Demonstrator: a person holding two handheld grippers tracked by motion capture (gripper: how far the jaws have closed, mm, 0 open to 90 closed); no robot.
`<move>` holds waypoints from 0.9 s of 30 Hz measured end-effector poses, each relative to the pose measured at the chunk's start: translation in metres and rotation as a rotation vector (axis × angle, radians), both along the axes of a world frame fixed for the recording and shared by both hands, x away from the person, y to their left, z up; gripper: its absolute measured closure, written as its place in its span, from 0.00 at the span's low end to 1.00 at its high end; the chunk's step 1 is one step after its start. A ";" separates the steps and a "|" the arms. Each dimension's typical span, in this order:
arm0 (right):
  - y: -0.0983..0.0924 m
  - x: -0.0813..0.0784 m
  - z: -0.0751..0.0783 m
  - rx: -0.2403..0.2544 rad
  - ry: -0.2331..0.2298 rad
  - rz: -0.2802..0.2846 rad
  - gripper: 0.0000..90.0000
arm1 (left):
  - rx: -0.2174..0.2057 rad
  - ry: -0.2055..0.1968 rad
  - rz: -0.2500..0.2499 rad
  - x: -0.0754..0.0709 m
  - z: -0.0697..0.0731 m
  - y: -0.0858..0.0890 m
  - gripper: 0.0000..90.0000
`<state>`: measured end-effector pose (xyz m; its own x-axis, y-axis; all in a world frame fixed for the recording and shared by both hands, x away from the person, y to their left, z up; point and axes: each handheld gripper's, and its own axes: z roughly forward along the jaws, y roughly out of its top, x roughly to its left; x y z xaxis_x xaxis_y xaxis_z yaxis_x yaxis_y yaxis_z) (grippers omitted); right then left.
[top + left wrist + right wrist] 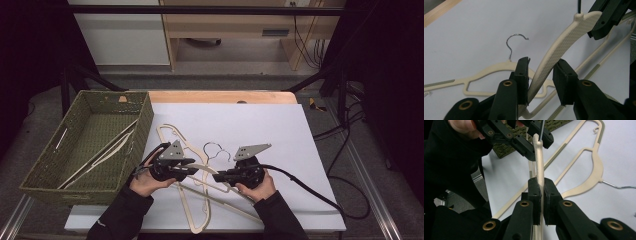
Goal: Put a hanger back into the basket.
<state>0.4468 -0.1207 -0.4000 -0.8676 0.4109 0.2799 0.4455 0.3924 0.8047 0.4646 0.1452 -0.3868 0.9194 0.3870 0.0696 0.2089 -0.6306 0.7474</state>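
The job looked partway through. The woven basket [47, 165], at the left of the high view, already held at least one cream hanger [107, 147] lying slantwise inside. Two more hangers [172, 137] lay on the white sheet over the worktop [260, 125], near the centre of the frame. A third hanger [539, 162] was lifted between both hands, low in the middle. The right claw [541, 195] was pressed tight on its arm. The left claw [541, 75] stood round the curved shoulder, one pad touching, the other a little apart, not yet a firm pinch. Carrying it over to the basket seemed to remain.
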 end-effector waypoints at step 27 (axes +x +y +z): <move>-0.022 0.001 0.005 0.019 -0.208 -0.249 0.39 | -0.076 0.050 0.022 -0.013 0.007 -0.008 0.96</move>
<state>0.4480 -0.1428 -0.3949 -0.7802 0.6145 0.1166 0.3512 0.2761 0.8947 0.4514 0.1368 -0.3795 0.9123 0.4094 -0.0064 0.2599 -0.5671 0.7816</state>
